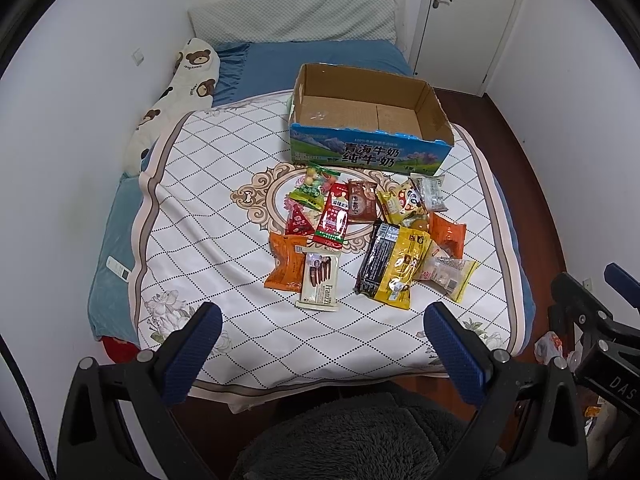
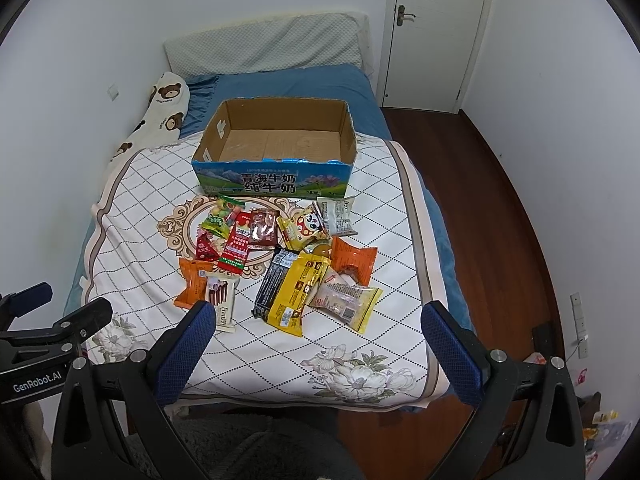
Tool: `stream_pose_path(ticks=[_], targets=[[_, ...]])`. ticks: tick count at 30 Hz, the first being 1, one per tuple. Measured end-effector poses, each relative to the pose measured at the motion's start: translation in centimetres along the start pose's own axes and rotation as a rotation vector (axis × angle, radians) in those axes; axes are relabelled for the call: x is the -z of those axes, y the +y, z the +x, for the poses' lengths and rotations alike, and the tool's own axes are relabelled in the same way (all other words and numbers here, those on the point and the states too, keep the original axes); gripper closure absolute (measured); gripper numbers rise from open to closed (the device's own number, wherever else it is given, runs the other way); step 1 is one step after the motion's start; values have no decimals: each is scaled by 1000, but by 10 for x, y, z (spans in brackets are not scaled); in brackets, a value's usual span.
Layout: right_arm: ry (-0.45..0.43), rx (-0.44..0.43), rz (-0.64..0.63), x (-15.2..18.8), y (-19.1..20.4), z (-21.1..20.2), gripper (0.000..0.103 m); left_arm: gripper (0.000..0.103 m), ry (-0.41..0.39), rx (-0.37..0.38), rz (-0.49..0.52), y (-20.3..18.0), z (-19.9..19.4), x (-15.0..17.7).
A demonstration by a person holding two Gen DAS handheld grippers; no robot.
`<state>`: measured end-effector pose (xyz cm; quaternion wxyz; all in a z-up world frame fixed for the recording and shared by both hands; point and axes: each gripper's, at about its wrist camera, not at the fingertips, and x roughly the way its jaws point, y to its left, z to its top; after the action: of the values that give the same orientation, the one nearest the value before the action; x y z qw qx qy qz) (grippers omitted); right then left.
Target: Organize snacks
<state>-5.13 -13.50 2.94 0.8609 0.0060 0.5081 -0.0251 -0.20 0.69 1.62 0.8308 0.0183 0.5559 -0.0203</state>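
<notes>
Cardboard box [image 1: 360,116] empty, snacks [image 1: 360,236] untouched on bed [image 2: 132,216], both tools [image 1: 320,328] [image 2: 316,320] wide, nothing held: first pickup probably next.

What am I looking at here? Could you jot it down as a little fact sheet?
Place: bed in a bedroom, under a patterned sheet
Box: open cardboard milk carton, nothing inside
Snacks: a dozen or so packets spread on the sheet in front of the box
Left gripper: open, holding nothing, short of the snacks
Right gripper: open, holding nothing
Progress: no snack in the box yet
</notes>
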Motion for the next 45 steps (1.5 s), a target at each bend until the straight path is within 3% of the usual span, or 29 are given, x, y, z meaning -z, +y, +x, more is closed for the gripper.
stream_pose_path(ticks=[21,26,30,37,43,45], targets=[[0,-23,25,-2,-1,1,0,0,5,-2,-6,1,1,-10],[27,-40,48,-3,0,20,0,0,-5,-64,-32,18,31,-25],[88,-57,76,-5,0,63,0,0,26,-159,-21,33,75,-30],[231,-94,155,-5,3,182,0,0,177,-258,15,59,181,-29],[389,-136,242,2,10,295,0,0,278,-232,66,48,248,-15],[417,-112,242,4,18,322,0,0,304,-225,101,38,270,-6]])
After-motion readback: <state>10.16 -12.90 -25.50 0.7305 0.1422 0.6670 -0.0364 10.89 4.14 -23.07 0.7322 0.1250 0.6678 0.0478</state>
